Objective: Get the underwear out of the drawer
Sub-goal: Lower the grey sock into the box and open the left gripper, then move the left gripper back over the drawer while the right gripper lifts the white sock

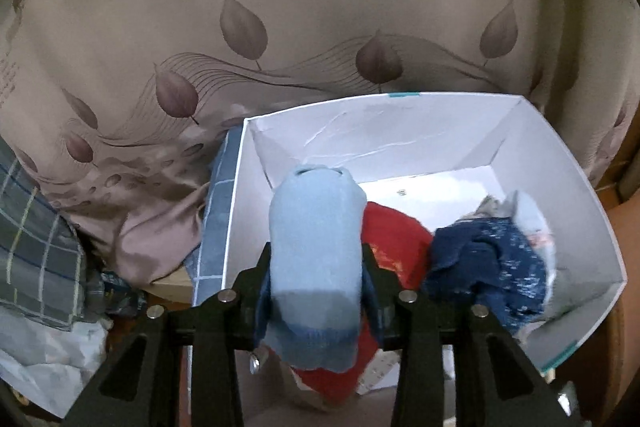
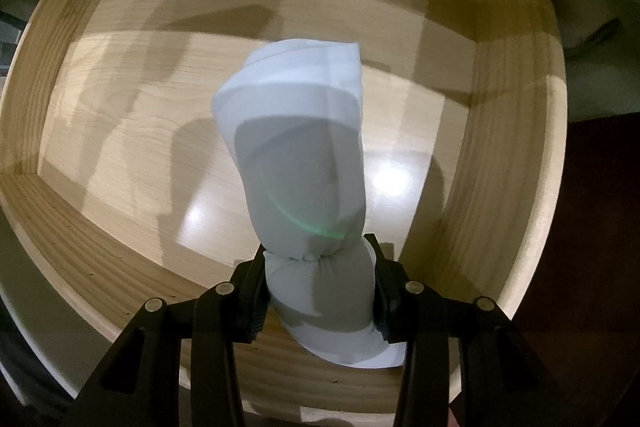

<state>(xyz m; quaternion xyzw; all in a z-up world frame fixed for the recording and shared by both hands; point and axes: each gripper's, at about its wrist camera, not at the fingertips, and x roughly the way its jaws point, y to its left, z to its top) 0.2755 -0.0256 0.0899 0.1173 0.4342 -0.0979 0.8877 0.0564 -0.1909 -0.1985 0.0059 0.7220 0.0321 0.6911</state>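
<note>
- My left gripper (image 1: 316, 267) sits over the white box (image 1: 592, 227) with the light blue rolled underwear (image 1: 314, 247) between its jaws; whether the pads press on it, I cannot tell.
- In the box: a red garment (image 1: 396, 247) and a dark blue patterned garment (image 1: 488, 263), touching each other.
- My right gripper (image 2: 320, 287) points down into the wooden drawer (image 2: 480, 247), jaws narrowly set and clamped on the white rolled underwear (image 2: 300, 155), which stands up from the pads.
</note>
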